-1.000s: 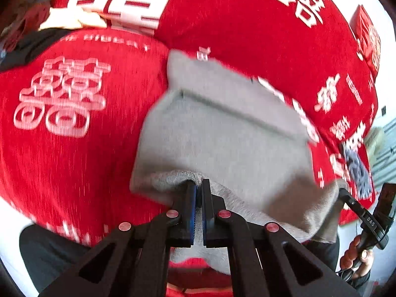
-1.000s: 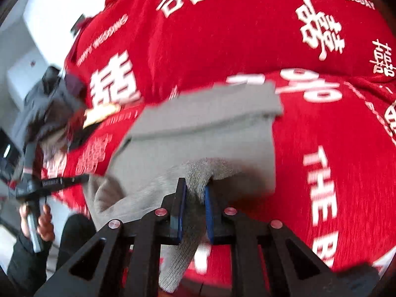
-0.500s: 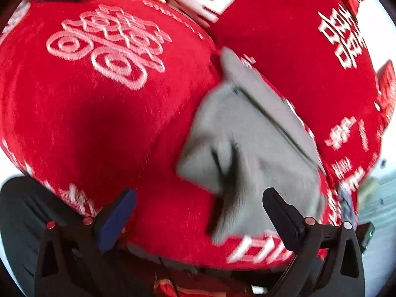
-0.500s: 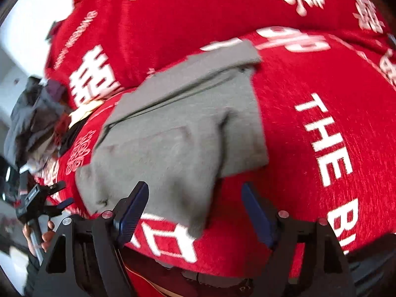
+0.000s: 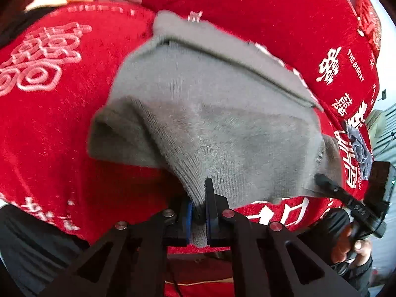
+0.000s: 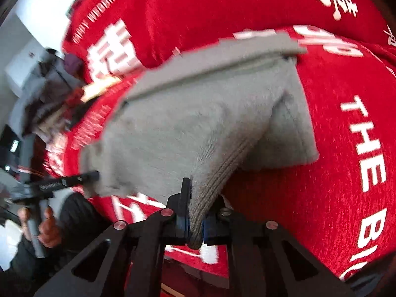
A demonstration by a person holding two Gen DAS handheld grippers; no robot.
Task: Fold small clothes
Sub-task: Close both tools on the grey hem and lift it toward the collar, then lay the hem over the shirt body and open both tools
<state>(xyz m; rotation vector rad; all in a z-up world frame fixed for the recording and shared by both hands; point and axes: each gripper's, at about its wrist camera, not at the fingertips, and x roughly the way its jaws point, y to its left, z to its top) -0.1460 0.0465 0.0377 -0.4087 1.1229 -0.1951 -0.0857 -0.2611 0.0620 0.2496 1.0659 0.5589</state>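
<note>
A red cloth point(image 5: 61, 128) with white characters and English words such as "THE BIGDAY" covers the whole surface, and it fills most of both views. What lies under the cloth I cannot tell; the surface looks rounded, but this may come from the fisheye lens. At the upper left of the right wrist view a white wall point(image 6: 37, 24) shows, and below it, at the left edge, a heap of dark and grey clothes point(image 6: 42, 99), blurred. In the left wrist view a small blue-grey cloth point(image 5: 360, 148) lies at the right edge of the red cloth.

The grey knitted garment point(image 5: 210, 113) lies in the middle of the frame on the red cloth, partly folded, with a flat band along its far edge. Its near edge is lifted at two places.

The left tongs point(image 5: 198, 212) have just been closing and now pinch the ribbed near edge of the garment between the blue pads. The right tongs point(image 6: 195, 219) have also just been closing and hold another part of the same ribbed edge, pressed tight.

In each view the other tool appears at the side with a hand point(image 5: 351, 247) around its handle; the tip touches the garment, but the jaws there are too small to read. The lower corners are cut off by the dark lens border, and the far parts are blurred.
</note>
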